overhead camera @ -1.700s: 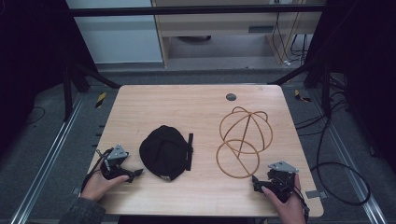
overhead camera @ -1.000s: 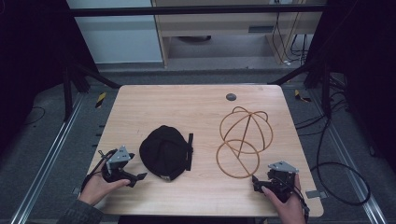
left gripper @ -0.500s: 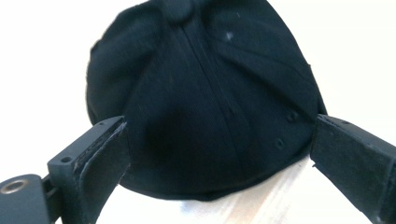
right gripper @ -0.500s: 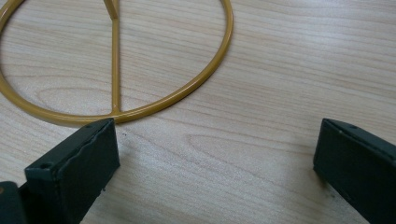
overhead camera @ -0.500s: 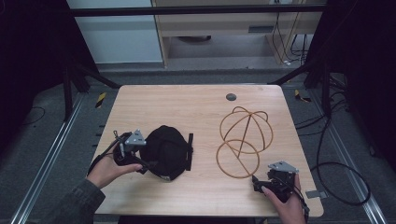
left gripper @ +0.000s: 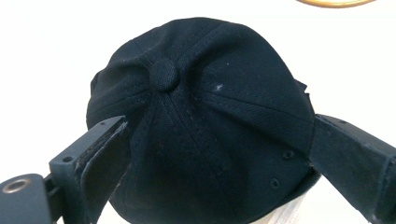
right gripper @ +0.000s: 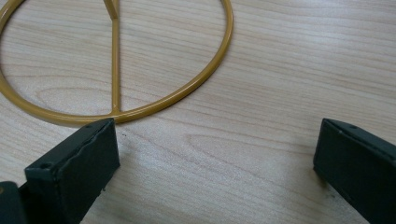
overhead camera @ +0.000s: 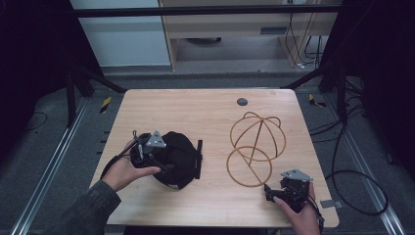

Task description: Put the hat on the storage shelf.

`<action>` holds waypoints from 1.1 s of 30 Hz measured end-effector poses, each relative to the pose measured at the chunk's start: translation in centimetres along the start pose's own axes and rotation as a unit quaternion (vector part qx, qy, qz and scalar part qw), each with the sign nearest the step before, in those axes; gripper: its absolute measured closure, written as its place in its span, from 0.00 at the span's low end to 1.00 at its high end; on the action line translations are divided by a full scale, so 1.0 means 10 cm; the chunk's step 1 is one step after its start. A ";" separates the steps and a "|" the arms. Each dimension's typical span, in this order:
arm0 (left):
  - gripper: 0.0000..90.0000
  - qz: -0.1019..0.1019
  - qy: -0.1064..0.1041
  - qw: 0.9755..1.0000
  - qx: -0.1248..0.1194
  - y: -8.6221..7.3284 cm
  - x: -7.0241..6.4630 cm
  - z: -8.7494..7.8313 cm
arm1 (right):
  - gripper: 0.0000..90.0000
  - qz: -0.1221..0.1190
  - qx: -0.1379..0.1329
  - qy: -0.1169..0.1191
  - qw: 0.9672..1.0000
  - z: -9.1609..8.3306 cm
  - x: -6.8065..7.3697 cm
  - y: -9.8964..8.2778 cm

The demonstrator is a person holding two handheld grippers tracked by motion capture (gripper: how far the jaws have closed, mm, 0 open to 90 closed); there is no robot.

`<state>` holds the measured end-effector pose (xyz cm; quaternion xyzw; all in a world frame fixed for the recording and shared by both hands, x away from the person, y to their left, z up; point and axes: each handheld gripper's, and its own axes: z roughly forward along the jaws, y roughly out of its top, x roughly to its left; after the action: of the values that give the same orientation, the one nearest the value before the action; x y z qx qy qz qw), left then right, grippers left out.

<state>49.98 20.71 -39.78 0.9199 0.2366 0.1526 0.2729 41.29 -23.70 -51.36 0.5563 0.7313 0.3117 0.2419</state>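
The wooden table lies bare toward its far edge. The left gripper, jaws wide, straddles the black cap left of centre; the right gripper rests open near the front edge, beside the gold wire stand.

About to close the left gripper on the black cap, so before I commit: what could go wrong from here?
1. The left gripper stands open with its jaws straddling the soft crown of the black baseball cap; closing may only pinch and crumple fabric, so the cap could sag or slip when lifted.
2. The gold wire hat stand sits just right of the cap; a swinging cap could nudge it.
3. The right gripper rests open close to the stand's base ring and could bump it.
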 end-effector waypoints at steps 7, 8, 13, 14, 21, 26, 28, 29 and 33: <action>0.12 0.001 0.007 1.000 0.027 0.04 0.07 0.06 | 0.00 0.000 0.000 0.000 1.000 0.00 0.00 0.00; 0.13 0.001 0.007 1.000 0.027 0.04 0.07 0.06 | 0.00 0.000 0.000 0.000 1.000 0.00 0.00 0.00; 0.18 -0.003 0.009 0.999 0.030 0.13 0.16 0.09 | 0.00 0.000 0.000 0.000 1.000 0.00 0.00 0.00; 0.20 -0.003 0.009 0.999 0.030 0.13 0.16 0.09 | 0.00 0.000 0.000 0.000 1.000 0.00 0.00 0.00; 0.37 -0.030 -0.027 0.999 0.036 0.26 0.31 0.14 | 0.00 0.000 0.000 0.000 1.000 0.00 0.00 0.00; 0.43 -0.024 -0.029 0.998 0.055 0.31 0.32 0.22 | 0.00 0.000 -0.001 0.000 1.000 0.00 0.00 0.00; 0.48 -0.025 -0.032 0.997 0.058 0.32 0.31 0.24 | 0.00 0.000 -0.001 0.000 1.000 0.00 0.00 0.00; 0.51 -0.025 -0.035 0.997 0.060 0.32 0.31 0.25 | 0.00 0.000 0.000 0.000 1.000 0.00 0.00 0.00; 0.67 -0.017 -0.035 0.997 0.062 0.31 0.31 0.26 | 0.00 0.000 -0.001 0.000 1.000 0.00 0.00 0.00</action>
<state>54.74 18.89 -39.61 0.9357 0.2518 0.1004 0.2260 41.30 -23.70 -51.38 0.5559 0.7312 0.3125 0.2422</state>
